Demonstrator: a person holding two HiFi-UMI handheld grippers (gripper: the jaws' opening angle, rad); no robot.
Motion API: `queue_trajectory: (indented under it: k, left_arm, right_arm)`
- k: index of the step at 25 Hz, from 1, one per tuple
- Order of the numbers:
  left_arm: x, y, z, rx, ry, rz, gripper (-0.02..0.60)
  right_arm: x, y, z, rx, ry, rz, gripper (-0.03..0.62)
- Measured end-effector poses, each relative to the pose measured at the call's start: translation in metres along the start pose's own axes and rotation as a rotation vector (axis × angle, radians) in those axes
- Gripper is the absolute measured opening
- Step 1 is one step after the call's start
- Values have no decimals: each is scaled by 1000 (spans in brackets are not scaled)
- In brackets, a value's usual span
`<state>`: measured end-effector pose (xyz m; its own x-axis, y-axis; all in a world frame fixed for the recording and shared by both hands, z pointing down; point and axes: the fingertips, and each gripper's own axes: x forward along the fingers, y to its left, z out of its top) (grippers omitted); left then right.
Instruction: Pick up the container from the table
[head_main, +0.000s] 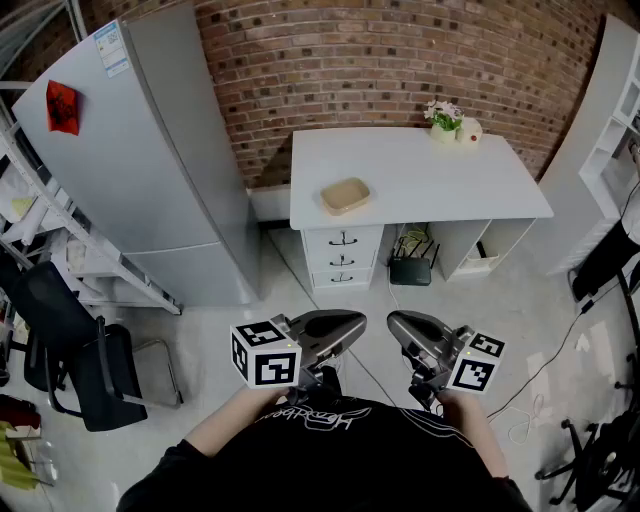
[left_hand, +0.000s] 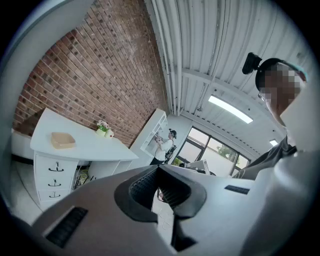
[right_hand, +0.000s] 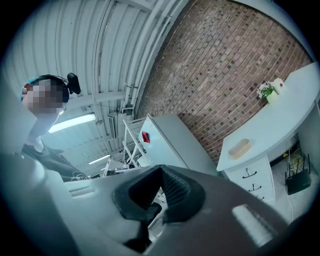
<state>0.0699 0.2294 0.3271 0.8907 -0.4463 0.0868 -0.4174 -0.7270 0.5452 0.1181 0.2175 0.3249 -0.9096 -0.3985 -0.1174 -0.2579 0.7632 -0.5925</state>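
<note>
Left gripper (head_main: 345, 327) and right gripper (head_main: 402, 328) at 6 o'clock by the chest, both jaw pairs pressed together, empty. Container (head_main: 345, 195) at 12, on the table (head_main: 430, 185), well apart. Suggest: close in, spread jaws early, pinch one rim wall.

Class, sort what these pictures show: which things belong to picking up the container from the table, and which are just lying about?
Belong to the job:
container
table
left gripper
right gripper

Just lying about:
flower pot
fridge
router under the table
black chair
</note>
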Motion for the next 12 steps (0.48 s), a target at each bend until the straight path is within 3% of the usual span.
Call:
queue_trajectory:
  k: [12]
  left_arm:
    - [1, -4, -2, 12, 15, 32, 3]
  right_arm:
    - [-1, -1, 5, -15, -2, -6, 3]
